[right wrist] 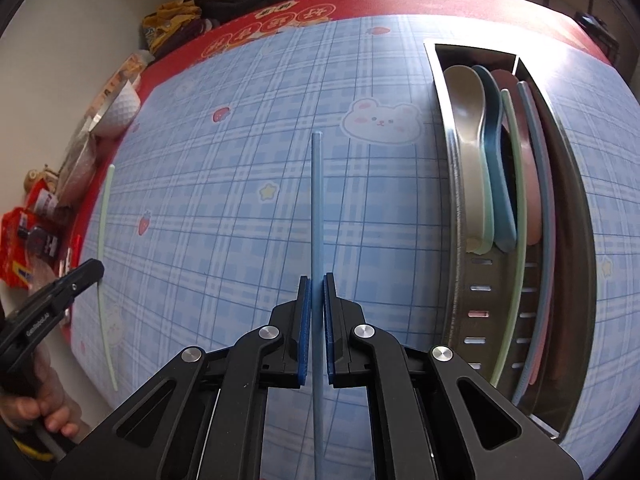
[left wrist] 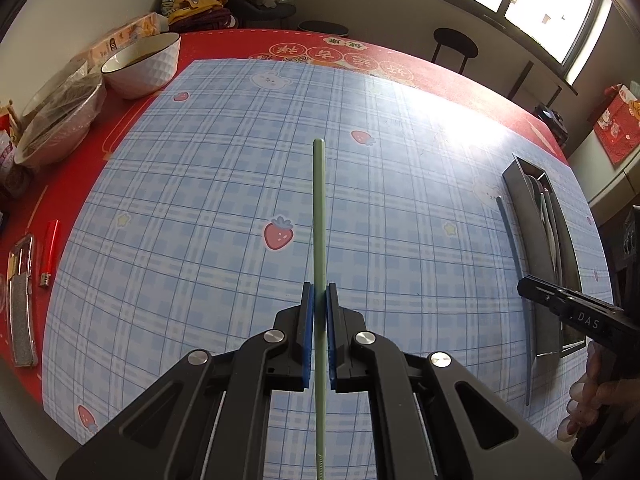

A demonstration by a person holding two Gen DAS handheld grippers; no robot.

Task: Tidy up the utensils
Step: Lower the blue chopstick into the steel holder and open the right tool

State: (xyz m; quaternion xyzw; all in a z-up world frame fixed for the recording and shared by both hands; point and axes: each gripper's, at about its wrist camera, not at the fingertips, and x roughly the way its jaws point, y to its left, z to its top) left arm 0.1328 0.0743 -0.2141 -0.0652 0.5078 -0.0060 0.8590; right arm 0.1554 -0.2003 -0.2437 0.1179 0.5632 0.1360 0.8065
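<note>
The left hand-held gripper [left wrist: 319, 296] is clamped on a pale green chopstick [left wrist: 319, 216], its blue pads pressed to either side of the stick, which runs straight out ahead of the fingers and also back beneath them. The right hand-held gripper [right wrist: 317, 286] is closed the same way on a light blue chopstick [right wrist: 316, 208], which likewise sticks out forward past the fingertips and trails back under the frame. Both sticks are held above the blue checked mat [left wrist: 208, 184] that covers the middle of the red tabletop [left wrist: 248, 42].

Off to the right of the right hand-held gripper lies a long metal tray [right wrist: 454, 184], lengthwise along the mat. In it are a beige spoon [right wrist: 468, 120], a dark blue spoon [right wrist: 498, 184] and a pink one [right wrist: 524, 184] nested side by side towards the far end, with a green chopstick [right wrist: 516, 264] and a blue chopstick [right wrist: 546, 240] laid along them.

Far to the left of the left hand-held gripper, on the red edge of the tabletop, sit a white bowl [left wrist: 146, 66], a bowl covered in plastic wrap [left wrist: 60, 120] and a red lighter [left wrist: 49, 252]. A person's hand [right wrist: 48, 408] is wrapped round the left gripper's handle at the near left.
</note>
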